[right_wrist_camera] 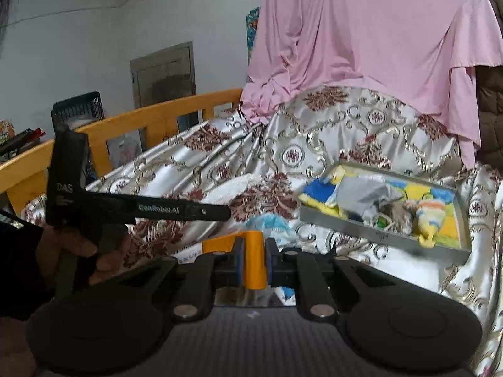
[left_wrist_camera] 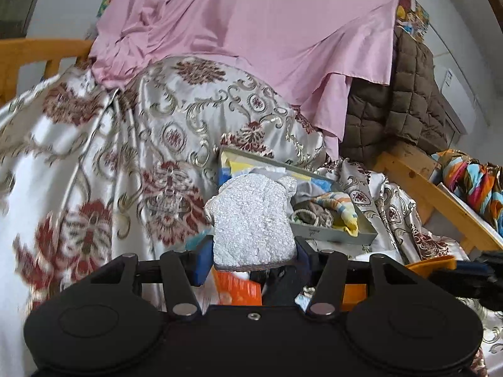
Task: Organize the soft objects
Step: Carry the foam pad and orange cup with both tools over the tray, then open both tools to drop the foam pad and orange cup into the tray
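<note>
Holding a white, crinkly-textured soft cloth (left_wrist_camera: 254, 216), the left claw (left_wrist_camera: 251, 253) has its jaws about half open, with the blue pads pressing the cloth's lower edge from both sides. The cloth stands up between them and flops over at its top, so I judge it light, limp and compressible; a pinch on a bunched edge like this one should hold, though a thin single layer could slide out of smooth pads.

To the right, the right claw (right_wrist_camera: 254, 262) is closed almost fully on an orange strip (right_wrist_camera: 255, 259), which looks flat and thin; whether it is fabric or something stiffer I cannot tell.

Further right, toward the bed's right side, a grey tray (right_wrist_camera: 342, 221) lies on the patterned satin bedspread (right_wrist_camera: 204, 157), already holding a jumble of soft things: a grey cloth (right_wrist_camera: 364, 199), yellow and blue pieces, and a striped sock-like item (right_wrist_camera: 429, 216) hanging over its near rim. The satin looks slippery, so the tray may shift if pushed. Loose ends draping over the rim would likely snag; taking each piece at its bulk seems safer.
</note>
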